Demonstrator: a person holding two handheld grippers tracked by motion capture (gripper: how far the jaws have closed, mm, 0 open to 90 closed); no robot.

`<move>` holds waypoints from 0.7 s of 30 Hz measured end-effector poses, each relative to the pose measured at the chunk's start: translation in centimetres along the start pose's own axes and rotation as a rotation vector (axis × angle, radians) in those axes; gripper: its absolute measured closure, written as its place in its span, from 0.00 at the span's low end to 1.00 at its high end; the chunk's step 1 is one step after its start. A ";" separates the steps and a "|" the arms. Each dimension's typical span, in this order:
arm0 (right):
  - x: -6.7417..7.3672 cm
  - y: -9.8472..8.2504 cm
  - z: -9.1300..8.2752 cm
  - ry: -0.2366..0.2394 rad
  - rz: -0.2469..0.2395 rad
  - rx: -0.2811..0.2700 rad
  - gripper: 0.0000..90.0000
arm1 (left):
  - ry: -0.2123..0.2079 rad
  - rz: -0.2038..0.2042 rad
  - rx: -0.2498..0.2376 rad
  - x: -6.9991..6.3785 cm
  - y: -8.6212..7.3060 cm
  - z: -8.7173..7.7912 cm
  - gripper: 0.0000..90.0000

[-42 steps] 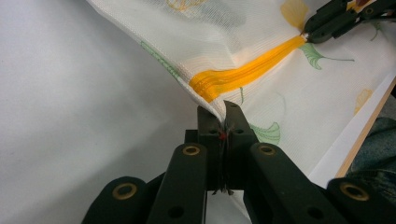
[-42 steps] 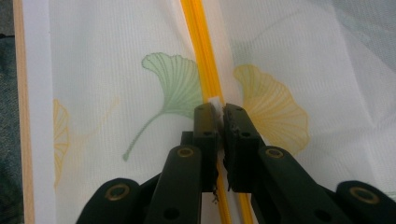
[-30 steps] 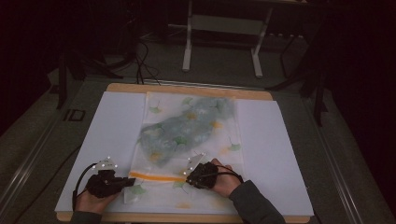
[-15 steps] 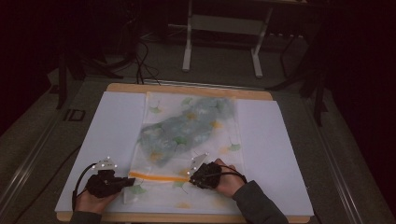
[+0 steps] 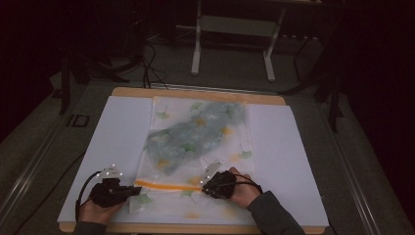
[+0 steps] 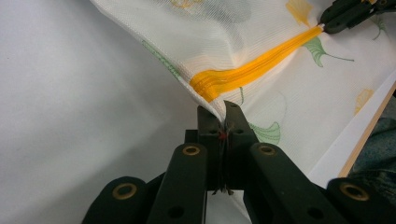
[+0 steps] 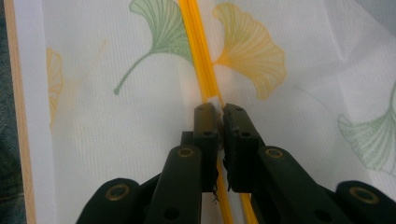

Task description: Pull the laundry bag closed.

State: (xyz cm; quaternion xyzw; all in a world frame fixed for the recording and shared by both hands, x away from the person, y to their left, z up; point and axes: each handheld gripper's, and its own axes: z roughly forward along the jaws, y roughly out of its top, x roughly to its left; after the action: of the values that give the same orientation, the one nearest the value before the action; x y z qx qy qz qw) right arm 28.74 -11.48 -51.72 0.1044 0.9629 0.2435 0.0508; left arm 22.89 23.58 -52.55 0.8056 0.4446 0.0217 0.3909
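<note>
A white mesh bag [image 5: 230, 147] printed with ginkgo leaves lies flat on the table, with a grey-blue garment [image 5: 195, 132] inside it. An orange zipper [image 5: 166, 186] crosses its near end. My left gripper [image 5: 132, 192] is shut on the bag's fabric [image 6: 205, 56] just at the zipper's left end [image 6: 247, 74], fingertips [image 6: 233, 112] pinching the cloth. My right gripper [image 5: 208, 186] is shut on the small white zipper pull [image 7: 214, 100], jaws astride the orange zipper [image 7: 196, 42]. In the left gripper view the right gripper [image 6: 345, 14] sits at the far end of the orange line.
The bag rests on a white sheet [image 5: 117, 127] over a wooden board [image 5: 195, 93], whose near edge [image 7: 18, 116] runs close to my hands. Behind the table stand a metal frame's legs [image 5: 232, 44] and cables [image 5: 147, 63] on the dark floor.
My right gripper has slid a little to the right along the zipper, leaving slightly more orange line showing. The left gripper has stayed put.
</note>
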 end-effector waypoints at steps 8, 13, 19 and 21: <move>0.0 -0.6 -0.3 -0.009 0.003 -0.007 0.94 | 0.003 -0.003 -0.002 0.0 0.0 0.0 0.98; -0.1 -1.1 -0.5 -0.014 0.014 -0.011 0.94 | 0.002 0.001 0.002 0.0 0.0 0.0 0.98; 0.0 -1.4 -0.7 -0.024 0.017 -0.011 0.94 | 0.003 -0.003 -0.003 0.0 0.0 0.0 0.98; 0.0 -1.5 -0.7 -0.026 0.019 -0.012 0.94 | 0.003 -0.002 -0.003 0.0 0.0 0.0 0.98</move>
State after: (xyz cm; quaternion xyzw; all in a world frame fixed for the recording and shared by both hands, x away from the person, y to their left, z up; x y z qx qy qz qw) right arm 28.36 -13.08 -51.78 0.1165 0.9597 0.2483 0.0614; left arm 22.86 23.61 -52.53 0.8046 0.4459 0.0230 0.3915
